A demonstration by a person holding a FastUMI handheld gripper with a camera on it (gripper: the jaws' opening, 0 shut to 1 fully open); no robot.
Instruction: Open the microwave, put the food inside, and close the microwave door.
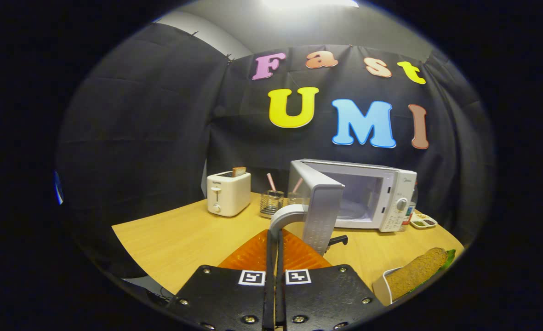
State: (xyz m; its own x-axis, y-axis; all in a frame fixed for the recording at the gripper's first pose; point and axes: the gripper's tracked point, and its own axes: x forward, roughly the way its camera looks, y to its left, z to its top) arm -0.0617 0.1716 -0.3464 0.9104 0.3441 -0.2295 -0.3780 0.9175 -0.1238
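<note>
Looking down along my gripper (274, 271), I see its two fingers (280, 248) drawn nearly together, only a thin slit between them. They run up toward the grey handle (286, 215) of the microwave door (321, 209). The handle curves over the fingertips at twelve o'clock; whether the tips are hooked behind it or only touching it I cannot tell. Nothing is clamped between the fingers that I can make out.

Just under and beyond the fingers lies an orange mat (253, 253) on the wooden table (179, 234). A small black knob or lever (340, 239) pokes out below the door's lower corner, at about one o'clock.

At four o'clock from the fingers, close by and well off to the side, sits the food (416, 272): a long brown breaded piece on something green in a white tray (380, 288).

I judge the opening step to be all but done: the door stands swung wide, edge-on to me, and the microwave (377, 195) shows its pale cavity at one to two o'clock beyond the door. The next move, I think, calls for freeing the fingers from the handle, swinging toward four o'clock, spreading them, and taking the tray by its rim without tipping it.

Farther back, at eleven o'clock, a white toaster (228, 193) holds a slice of bread, and a wire cup (271, 202) with a pink straw stands between it and the door. A small palette-like dish (423, 221) lies beside the microwave's control panel.
</note>
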